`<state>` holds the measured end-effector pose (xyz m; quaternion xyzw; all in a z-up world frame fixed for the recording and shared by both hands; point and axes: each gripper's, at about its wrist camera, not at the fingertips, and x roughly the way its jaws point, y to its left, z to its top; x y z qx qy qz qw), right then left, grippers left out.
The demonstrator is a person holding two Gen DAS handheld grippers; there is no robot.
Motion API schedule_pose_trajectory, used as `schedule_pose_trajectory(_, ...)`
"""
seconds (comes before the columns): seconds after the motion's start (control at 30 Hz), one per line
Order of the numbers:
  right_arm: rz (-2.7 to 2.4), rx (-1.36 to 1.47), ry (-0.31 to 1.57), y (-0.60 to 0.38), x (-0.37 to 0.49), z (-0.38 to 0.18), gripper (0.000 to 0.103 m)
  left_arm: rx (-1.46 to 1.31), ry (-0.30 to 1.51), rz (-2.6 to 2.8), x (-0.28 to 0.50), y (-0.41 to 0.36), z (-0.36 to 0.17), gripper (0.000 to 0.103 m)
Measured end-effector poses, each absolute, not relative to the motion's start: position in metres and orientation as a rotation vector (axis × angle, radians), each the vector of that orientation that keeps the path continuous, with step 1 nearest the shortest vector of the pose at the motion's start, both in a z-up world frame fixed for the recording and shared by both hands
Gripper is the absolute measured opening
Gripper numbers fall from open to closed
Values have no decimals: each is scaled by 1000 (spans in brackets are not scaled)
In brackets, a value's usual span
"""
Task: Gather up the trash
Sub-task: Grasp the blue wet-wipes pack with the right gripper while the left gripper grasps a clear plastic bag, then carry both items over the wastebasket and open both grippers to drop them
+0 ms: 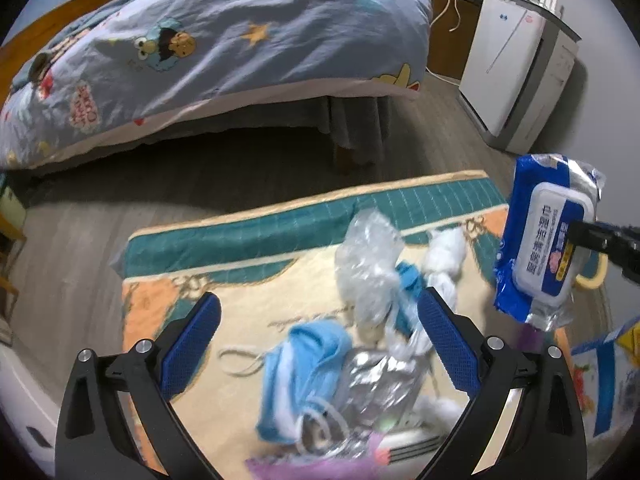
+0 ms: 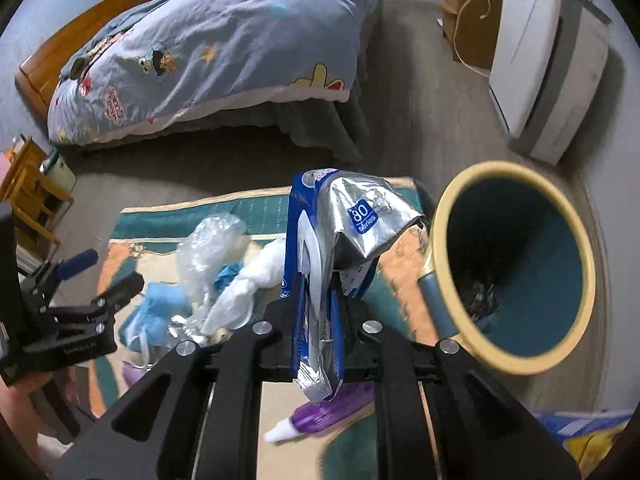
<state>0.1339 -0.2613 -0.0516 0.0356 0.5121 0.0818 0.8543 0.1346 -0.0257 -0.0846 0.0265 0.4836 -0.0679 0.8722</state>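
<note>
My right gripper (image 2: pixel 320 300) is shut on a blue wet-wipe pack (image 2: pixel 320 264), held in the air just left of a teal bin with a cream rim (image 2: pixel 516 268). The pack also shows in the left wrist view (image 1: pixel 544 240) at the far right. My left gripper (image 1: pixel 320 340) is open above a pile of trash on a patterned mat (image 1: pixel 248 240): a blue face mask (image 1: pixel 304 368), a silver foil wrapper (image 1: pixel 380 380), a clear plastic bag (image 1: pixel 368 264) and white crumpled tissue (image 1: pixel 444 256). The left gripper shows in the right wrist view (image 2: pixel 100 280).
A bed with a blue cartoon quilt (image 1: pixel 224 52) stands behind the mat. A white appliance (image 1: pixel 516 68) stands against the right wall. A purple tube (image 2: pixel 320 416) lies on the mat below my right gripper. A wooden shelf (image 2: pixel 32 200) is at left.
</note>
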Motion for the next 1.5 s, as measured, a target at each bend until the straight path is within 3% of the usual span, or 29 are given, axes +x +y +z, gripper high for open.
schedule_pose_trajectory(0.43, 133, 115, 1057, -309, 151, -54, 11, 102, 1093, -125, 179, -67, -125, 94)
schedule_pose_trajectory(0.5, 132, 119, 1063, -312, 150, -56, 11, 85, 1116, -156, 182, -69, -130, 78)
schedule_pose_trajectory(0.57, 134, 113, 1063, -313, 150, -56, 11, 82, 1155, -183, 184, -73, -136, 49)
schedule_pose_trajectory(0.67, 137, 111, 1063, -314, 147, -55, 11, 114, 1181, -194, 181, -75, -141, 35)
schedule_pose_trajectory(1.1, 106, 155, 1020, -330, 140, -43, 11, 68, 849, -233, 151, -86, -35, 32)
schedule_pose_trajectory(1.5, 60, 226, 989, -354, 139, -36, 11, 68, 770, -372, 132, -127, -2, 32)
